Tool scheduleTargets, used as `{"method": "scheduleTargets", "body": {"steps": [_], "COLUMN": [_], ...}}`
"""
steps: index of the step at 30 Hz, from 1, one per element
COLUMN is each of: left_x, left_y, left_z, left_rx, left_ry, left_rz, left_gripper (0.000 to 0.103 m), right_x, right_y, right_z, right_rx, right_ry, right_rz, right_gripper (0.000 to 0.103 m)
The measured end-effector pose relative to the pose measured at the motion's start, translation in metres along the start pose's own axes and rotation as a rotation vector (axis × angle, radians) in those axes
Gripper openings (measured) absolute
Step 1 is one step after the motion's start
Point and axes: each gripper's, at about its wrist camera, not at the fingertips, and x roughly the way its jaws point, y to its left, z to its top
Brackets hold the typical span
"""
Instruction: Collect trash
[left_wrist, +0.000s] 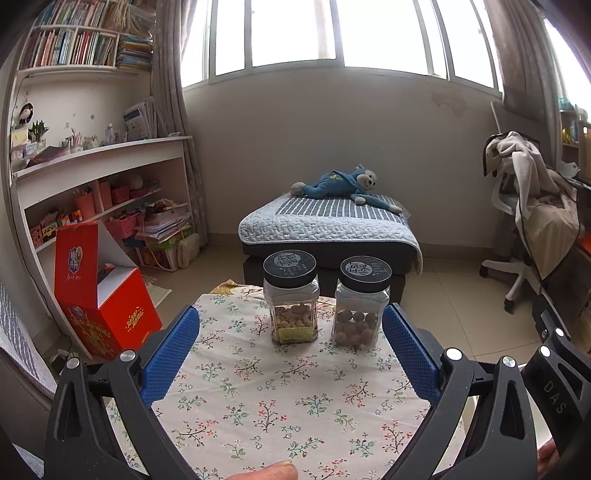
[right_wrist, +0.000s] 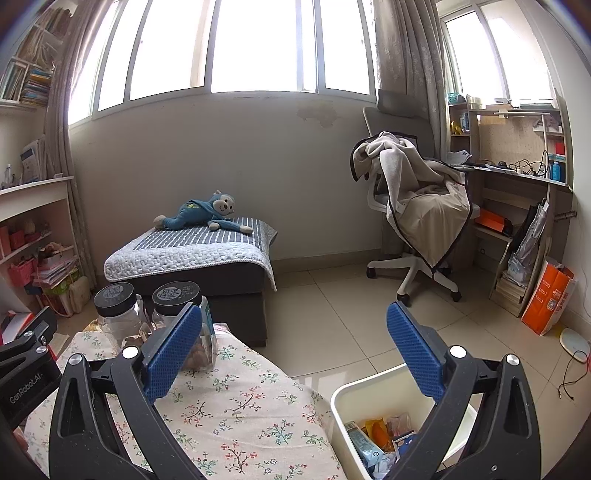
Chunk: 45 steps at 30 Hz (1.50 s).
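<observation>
A: What sits on the floral-cloth counter (left_wrist: 280, 402)?

B: Two black-lidded jars, a cashew jar (left_wrist: 293, 301) beside a round-nut jar (left_wrist: 360, 302).

A: Beyond them?

B: A blue plush monkey (left_wrist: 338, 184) lying on the quilted bed (left_wrist: 325, 225); a blanket-draped office chair (right_wrist: 417, 206).

A home bedroom: bookshelves (left_wrist: 92, 177), plush monkey (left_wrist: 343, 184), desk chair (right_wrist: 417, 221)

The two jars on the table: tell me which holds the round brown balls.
The right-hand jar; the left-hand jar holds pale cashew-like nuts.
</observation>
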Motion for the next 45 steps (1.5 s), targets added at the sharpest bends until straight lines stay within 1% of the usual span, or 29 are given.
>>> {"method": "scheduleTargets", "body": {"steps": [45], "left_x": [0.007], "left_y": [-0.009], "left_z": [-0.009], "left_rx": [-0.003], "left_ry": [0.025], "left_rz": [-0.015], "left_gripper": [0.096], "right_x": [0.004], "right_y": [-0.009], "right_z": [-0.005], "right_rx": [-0.034], "right_ry": [0.034], "right_rz": [-0.005], "right_gripper": [0.096]}}
